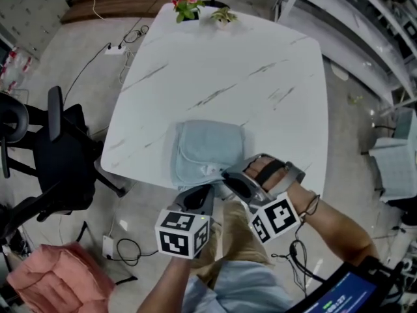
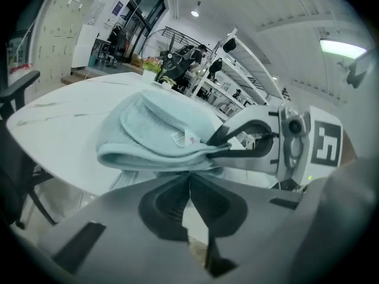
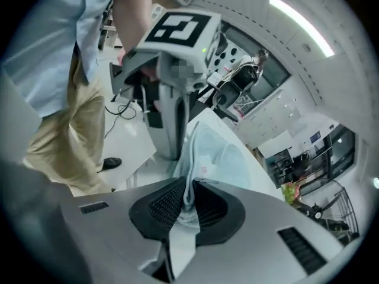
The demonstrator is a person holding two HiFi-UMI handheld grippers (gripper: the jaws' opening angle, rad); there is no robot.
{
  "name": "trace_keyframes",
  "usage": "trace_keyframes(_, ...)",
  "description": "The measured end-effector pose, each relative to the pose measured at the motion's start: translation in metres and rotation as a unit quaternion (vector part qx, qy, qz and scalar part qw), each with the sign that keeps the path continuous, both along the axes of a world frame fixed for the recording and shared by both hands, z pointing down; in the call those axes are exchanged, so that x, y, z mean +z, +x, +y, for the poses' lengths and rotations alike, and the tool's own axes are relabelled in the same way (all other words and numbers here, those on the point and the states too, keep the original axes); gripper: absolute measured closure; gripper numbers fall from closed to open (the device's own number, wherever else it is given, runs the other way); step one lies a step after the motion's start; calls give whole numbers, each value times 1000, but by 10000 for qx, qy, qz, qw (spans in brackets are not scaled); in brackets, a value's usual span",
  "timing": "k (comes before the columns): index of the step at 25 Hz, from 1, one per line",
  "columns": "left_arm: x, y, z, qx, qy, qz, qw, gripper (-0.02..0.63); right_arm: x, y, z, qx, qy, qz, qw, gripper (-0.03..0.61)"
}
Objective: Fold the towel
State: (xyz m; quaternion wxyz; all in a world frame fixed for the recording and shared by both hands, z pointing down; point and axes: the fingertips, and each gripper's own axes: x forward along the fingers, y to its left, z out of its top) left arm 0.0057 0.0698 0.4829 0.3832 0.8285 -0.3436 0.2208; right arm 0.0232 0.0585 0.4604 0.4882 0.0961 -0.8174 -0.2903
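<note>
A light blue towel (image 1: 207, 150) lies bunched at the near edge of the white marble table (image 1: 260, 77), its white label (image 2: 188, 138) facing up. My left gripper (image 1: 202, 191) is at the table's near edge under the towel's front hem. Its jaws are shut (image 2: 189, 175), with the hem running into their tips. My right gripper (image 1: 229, 175) comes in from the right at the same edge. It is shut on a fold of the towel (image 3: 204, 152), and the cloth hangs between its pads (image 3: 189, 188). The two grippers are close together.
Two small potted plants (image 1: 187, 6) (image 1: 223, 16) stand at the table's far edge. A black office chair (image 1: 58, 149) is on the left, with a pink seat (image 1: 52, 279) in the near left corner. Cables and a power strip (image 1: 114, 47) lie on the floor. Shelving (image 1: 391, 18) lines the right.
</note>
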Motion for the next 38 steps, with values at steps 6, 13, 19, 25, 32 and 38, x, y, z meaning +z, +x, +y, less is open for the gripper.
trace_keyframes(6, -5, -7, 9, 27, 74, 29, 10000, 604, -24, -4, 17, 735, -2019, -1553, 9642, 407)
trace_keyframes(13, -11, -26, 9, -368, 179, 206, 9990, 604, -55, -19, -37, 1435, -2306, -2077, 9397, 501)
trace_keyframes(19, -7, -15, -12, -320, 243, 219, 9990, 604, -13, -44, -44, 1208, -2450, -1217, 9542, 484)
trace_keyframes(25, 5, -13, -23, -304, 163, 163, 9993, 604, -58, -60, -43, 842, -1887, -1556, 9660, 549)
trace_keyframes(32, 5, -10, -34, -388, 158, 24, 9991, 606, -35, -71, -19, 503, -1810, -1062, 9764, 546)
trace_keyframes(38, 5, -18, -15, -378, -17, -43, 9993, 605, 10, -59, -29, 441, -1412, -618, 9871, 546)
